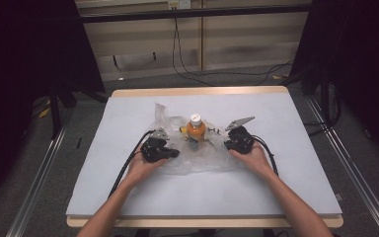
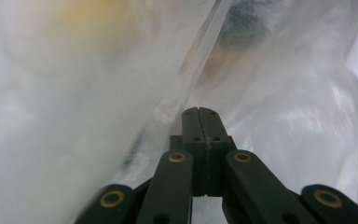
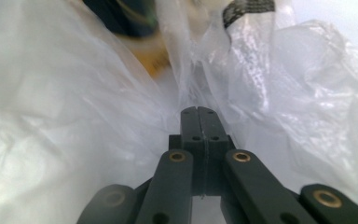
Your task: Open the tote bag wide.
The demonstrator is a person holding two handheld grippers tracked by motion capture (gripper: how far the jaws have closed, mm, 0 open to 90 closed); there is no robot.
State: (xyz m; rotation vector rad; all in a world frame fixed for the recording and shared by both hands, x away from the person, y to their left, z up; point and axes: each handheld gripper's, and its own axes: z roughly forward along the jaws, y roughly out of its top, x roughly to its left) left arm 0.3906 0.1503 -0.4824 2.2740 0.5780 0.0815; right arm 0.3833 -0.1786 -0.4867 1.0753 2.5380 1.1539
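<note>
High view: orange bottle, white cap, upright mid-tabletop inside clear plastic bag; wide bare margins all round. Left gripper, right gripper: jaws pressed together, pinching bag film at opposite sides.

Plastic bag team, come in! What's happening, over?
Both tools, left and right, shut on clear plastic bag. Orange bottle upright between them. Nothing in the way.

the plastic bag was thin, clear, crinkled and glossy; the tabletop sheet looked matt and smooth, its wooden edge pale.
</note>
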